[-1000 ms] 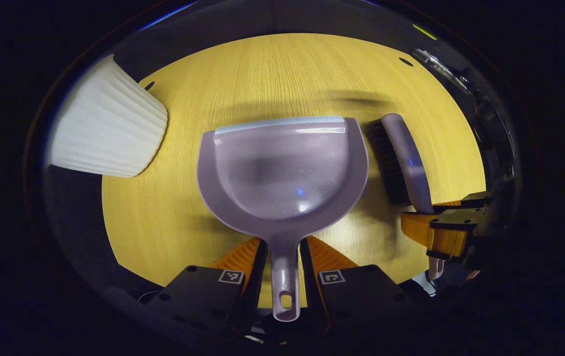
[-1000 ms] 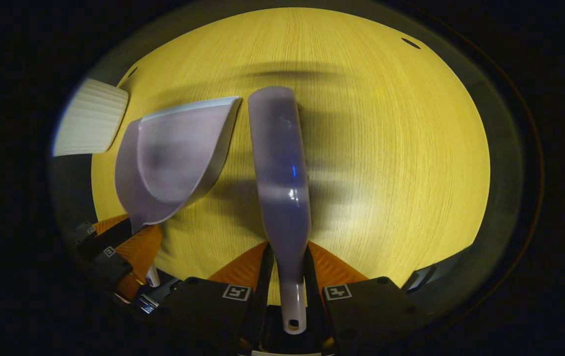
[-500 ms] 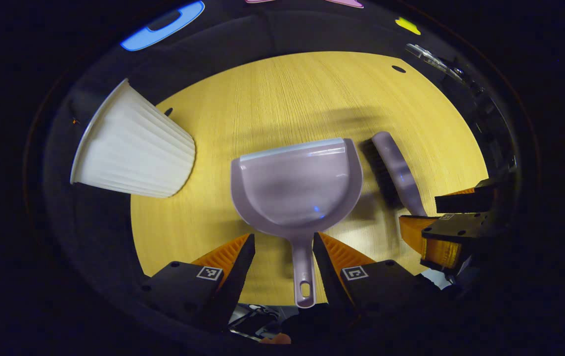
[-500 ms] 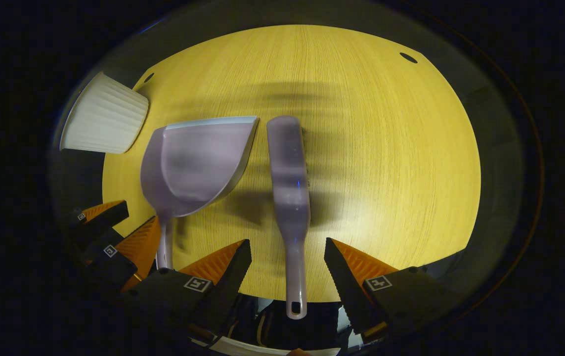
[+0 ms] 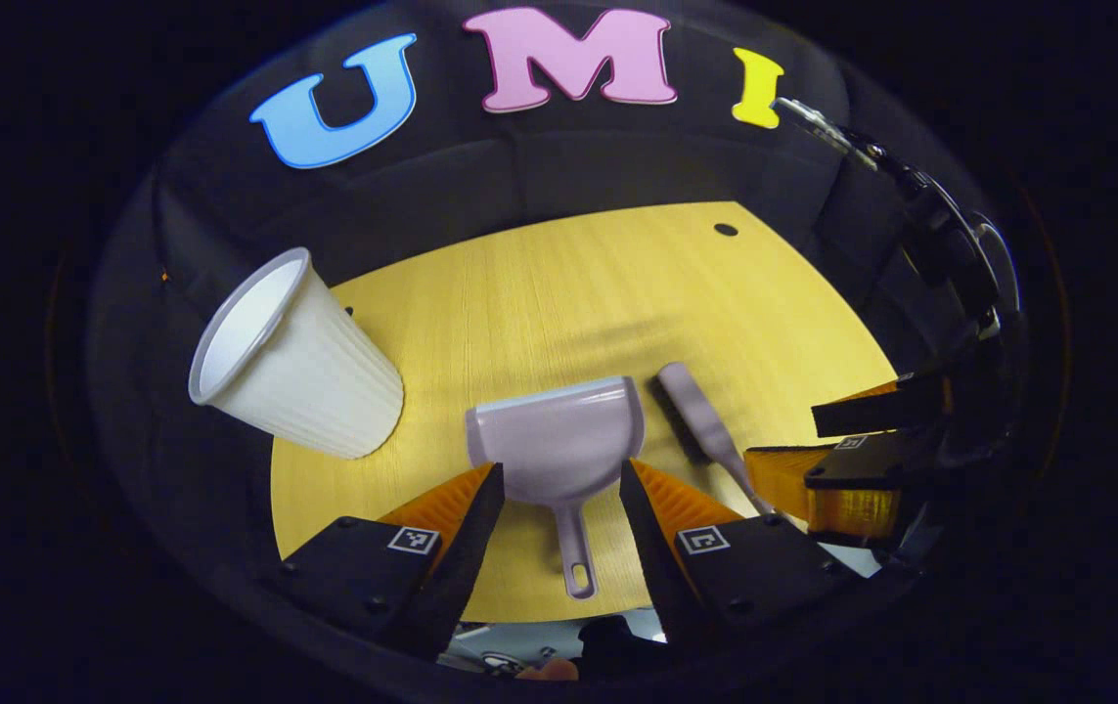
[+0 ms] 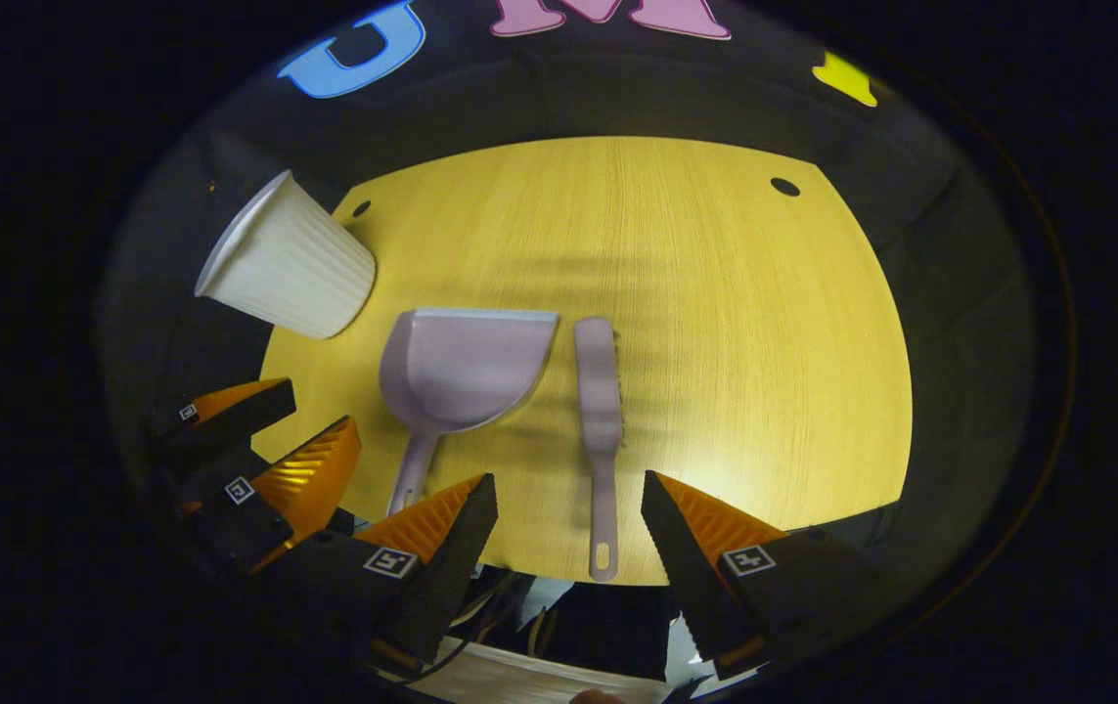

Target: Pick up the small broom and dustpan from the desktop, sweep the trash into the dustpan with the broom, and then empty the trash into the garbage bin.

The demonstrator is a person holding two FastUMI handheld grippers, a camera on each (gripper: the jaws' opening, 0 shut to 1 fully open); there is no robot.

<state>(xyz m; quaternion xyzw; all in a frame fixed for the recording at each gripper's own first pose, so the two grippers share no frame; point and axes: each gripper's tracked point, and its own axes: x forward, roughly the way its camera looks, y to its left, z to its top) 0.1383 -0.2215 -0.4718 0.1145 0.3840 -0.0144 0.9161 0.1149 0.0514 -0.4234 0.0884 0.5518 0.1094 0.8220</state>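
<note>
A lilac dustpan (image 5: 559, 445) (image 6: 458, 370) lies flat on the yellow wooden desktop (image 5: 568, 293) (image 6: 715, 313), handle toward me. Right of it lies the lilac small broom (image 5: 705, 425) (image 6: 601, 411), handle toward me as well. My left gripper (image 5: 557, 484) hangs open above the dustpan's handle, not touching it. My right gripper (image 6: 568, 494) hangs open above the broom's handle, apart from it. The right gripper (image 5: 862, 460) shows at the right edge of the left gripper view, and the left gripper (image 6: 265, 460) at the lower left of the right gripper view.
A white ribbed garbage bin (image 5: 294, 362) (image 6: 285, 259) stands at the desktop's left edge, its inside not visible. Two small round holes (image 6: 784, 186) (image 6: 360, 208) mark the far corners. The near desk edge runs just below both handles.
Both grippers let go of their handles, opened, then rose and drew back. The dustpan and broom stayed lying on the desktop and look smaller now.
</note>
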